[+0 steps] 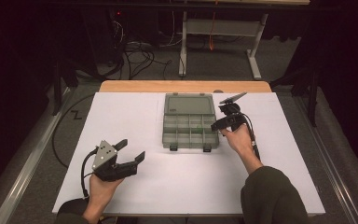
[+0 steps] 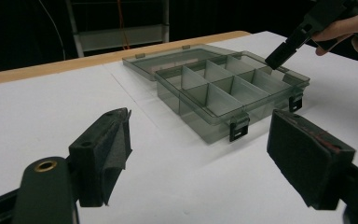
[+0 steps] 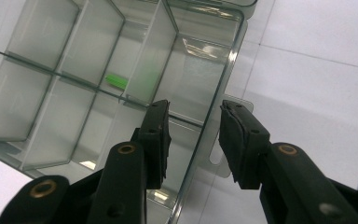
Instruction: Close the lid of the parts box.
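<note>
Compartment box (image 1: 189, 125), clear grey plastic, lies at the centre of the high view on the white table (image 1: 135, 186), its lid (image 1: 188, 103) swung fully open and lying flat on the far side, two dark latches (image 1: 206, 148) on the near edge. The tray is split by partitions into small cells; in the right gripper view a small green piece (image 3: 116, 81) lies in one cell, upper left of centre of that frame. Right gripper (image 3: 193, 119) hangs over the box's right-hand rim: one jaw stands above a cell inside the rim, the other outside the wall, above a clear tab at the edge; the jaws are parted and nothing is pinched between them. In the high view the same gripper (image 1: 220, 123) sits at the right edge of the box, held by the right hand (image 1: 238, 139). In the left gripper view its tip (image 2: 279, 53) shows at upper right, over the far end of the tray. Left gripper (image 1: 133, 151), lower left of the high view, is held in the left hand (image 1: 101, 189), well apart from the box, jaws spread wide with bare table between them. Beyond the table's far wooden edge (image 1: 184, 86): floor, cables (image 1: 137, 53), a white frame (image 1: 221, 28).
</note>
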Demonstrator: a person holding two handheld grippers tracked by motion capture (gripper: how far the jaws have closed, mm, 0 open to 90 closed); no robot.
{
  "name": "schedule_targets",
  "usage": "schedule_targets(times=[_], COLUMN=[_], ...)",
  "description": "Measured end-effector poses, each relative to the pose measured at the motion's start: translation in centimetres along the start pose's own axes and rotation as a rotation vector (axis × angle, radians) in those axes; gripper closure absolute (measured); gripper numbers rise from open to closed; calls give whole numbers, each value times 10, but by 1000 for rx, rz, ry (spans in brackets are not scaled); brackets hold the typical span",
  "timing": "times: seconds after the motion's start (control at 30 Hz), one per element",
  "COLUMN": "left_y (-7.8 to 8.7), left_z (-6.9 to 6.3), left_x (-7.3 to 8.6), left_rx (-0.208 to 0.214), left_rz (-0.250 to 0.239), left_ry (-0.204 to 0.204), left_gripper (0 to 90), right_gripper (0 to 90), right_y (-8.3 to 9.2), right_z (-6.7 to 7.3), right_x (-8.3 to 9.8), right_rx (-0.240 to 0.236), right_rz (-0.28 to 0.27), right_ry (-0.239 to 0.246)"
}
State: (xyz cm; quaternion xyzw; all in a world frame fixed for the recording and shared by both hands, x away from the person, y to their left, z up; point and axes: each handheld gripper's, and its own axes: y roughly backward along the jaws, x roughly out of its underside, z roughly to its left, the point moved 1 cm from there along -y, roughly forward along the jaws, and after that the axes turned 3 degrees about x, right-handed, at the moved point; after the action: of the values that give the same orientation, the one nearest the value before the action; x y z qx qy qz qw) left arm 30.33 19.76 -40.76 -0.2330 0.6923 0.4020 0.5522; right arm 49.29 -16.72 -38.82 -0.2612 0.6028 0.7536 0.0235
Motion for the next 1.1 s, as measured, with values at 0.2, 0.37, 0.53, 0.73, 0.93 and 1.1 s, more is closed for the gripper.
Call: schedule_targets(times=[0.2,0.37,0.53,0.73,0.93,1.1], left_y=[-1,-3,-5,-9,-17,-22], left_z=[0,1,1,3,2,1], left_x=[0,-1,-1,-4,-8,-12], left_rx=[2,0,-4,-14,-16,-12], left_rz=[4,8,13,19,30,36], left_ry=[-4,0,7,24,8,-2], left_gripper=[219,219,220,220,220,222], right_gripper=[618,616,615,615,615,614], right_y=[-2,-2,-2,-2,-2,-2], right_z=[5,3,3,2,2,2], right_x=[-8,-7,-8,-7,-7,-7], right_rx=[38,23,22,20,18,16], right_rz=[56,51,53,51,50,51], right_ry=[10,0,4,14,17,18])
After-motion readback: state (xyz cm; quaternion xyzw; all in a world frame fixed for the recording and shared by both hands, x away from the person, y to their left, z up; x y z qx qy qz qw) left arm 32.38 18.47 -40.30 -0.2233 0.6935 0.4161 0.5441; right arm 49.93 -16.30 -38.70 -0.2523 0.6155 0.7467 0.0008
